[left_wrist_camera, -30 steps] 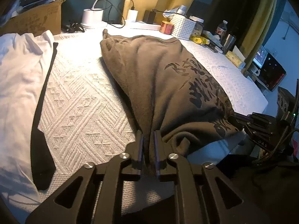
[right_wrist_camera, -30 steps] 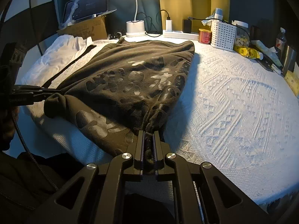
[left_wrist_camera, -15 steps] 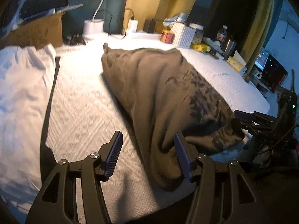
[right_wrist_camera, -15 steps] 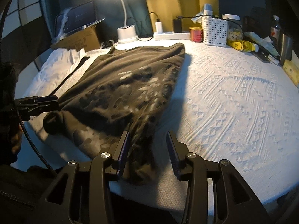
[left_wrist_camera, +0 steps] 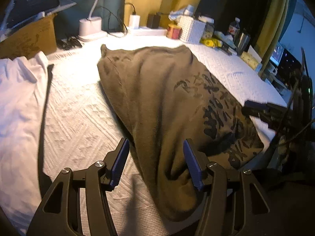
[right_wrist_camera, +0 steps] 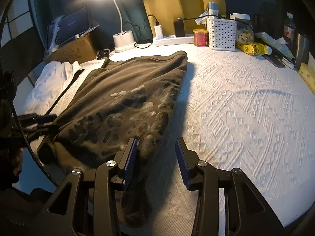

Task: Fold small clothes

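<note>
A brown T-shirt [left_wrist_camera: 157,98] with black print lies in a long fold on the white textured bedspread [left_wrist_camera: 78,118]. My left gripper [left_wrist_camera: 156,147] hangs open just above the shirt's near left corner. The cloth runs under the gap and neither pad presses it. My right gripper [right_wrist_camera: 156,143] is open over the shirt's [right_wrist_camera: 122,98] near right corner, its left finger [right_wrist_camera: 131,157] above the cloth edge. Each gripper shows in the other's view: the right gripper [left_wrist_camera: 258,108] at the shirt's right side, the left gripper [right_wrist_camera: 39,120] at its left.
A white garment [left_wrist_camera: 17,98] with a black strap [left_wrist_camera: 44,118] lies left of the shirt. Along the back stand a cardboard box [left_wrist_camera: 29,39], a lamp base [right_wrist_camera: 124,41], a power strip [right_wrist_camera: 173,39], a red tin [right_wrist_camera: 200,37] and a white basket [right_wrist_camera: 221,33]. The bedspread's right half [right_wrist_camera: 246,108] is bare.
Both grippers went from shut on the shirt's near corners to open and let the cloth drop onto the bed. Both have drawn back a little from it.
</note>
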Demonstrator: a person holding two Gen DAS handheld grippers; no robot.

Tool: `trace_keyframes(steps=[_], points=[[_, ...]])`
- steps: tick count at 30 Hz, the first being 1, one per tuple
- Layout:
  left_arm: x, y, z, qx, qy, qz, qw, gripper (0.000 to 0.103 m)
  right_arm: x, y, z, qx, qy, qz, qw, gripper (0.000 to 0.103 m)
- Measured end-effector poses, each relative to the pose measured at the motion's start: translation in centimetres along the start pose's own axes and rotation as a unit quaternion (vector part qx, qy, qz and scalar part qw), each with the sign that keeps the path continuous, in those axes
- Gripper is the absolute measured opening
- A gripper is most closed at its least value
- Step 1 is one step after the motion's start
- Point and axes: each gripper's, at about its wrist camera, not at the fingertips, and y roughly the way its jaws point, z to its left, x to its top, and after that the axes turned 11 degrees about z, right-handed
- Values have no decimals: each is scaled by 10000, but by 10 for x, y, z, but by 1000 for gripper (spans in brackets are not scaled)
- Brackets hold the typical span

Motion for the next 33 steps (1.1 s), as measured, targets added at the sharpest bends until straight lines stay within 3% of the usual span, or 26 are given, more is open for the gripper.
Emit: trace_keyframes(steps=[7,11,14,15,17,18,20,24,31,32,33], points=[[-19,-2,-8,38,39,256,9997,57,-1,3,-5,1,33,96,9999,43],[-37,-12,-2,-238,-113,255,9993,57,-18,1,0,-24,22,219,9998,43],[-49,-12,-5,-316,47,275,9991,56,-31,-1,2,-6,65,289,9996,43],[-52,-10,-6,-276,88,262,9992,40,-36,-3,3,14,102,285,9995,43],[-54,-9,-8,-381,142,199,9990,19,-41,-5,6,41,119,277,9995,43],[-54,-11,-8,-317,141,152,9993,11,-44,-6,8,38,84,268,9996,43],[-54,-17,-9,-193,190,71,9996,9,-47,-7,12,19,34,280,9996,43],[-54,-31,-2,76,203,-55,9998,7,-52,-3,18,-19,-13,327,9995,43],[-55,-24,3,2,93,193,9998,12,-51,0,21,-34,-35,392,9992,43],[-53,-25,4,4,69,185,9998,19,-50,0,20,-30,-25,395,9992,43],[-51,-27,5,48,44,154,9999,34,-49,-1,19,-30,-19,396,9992,43]])
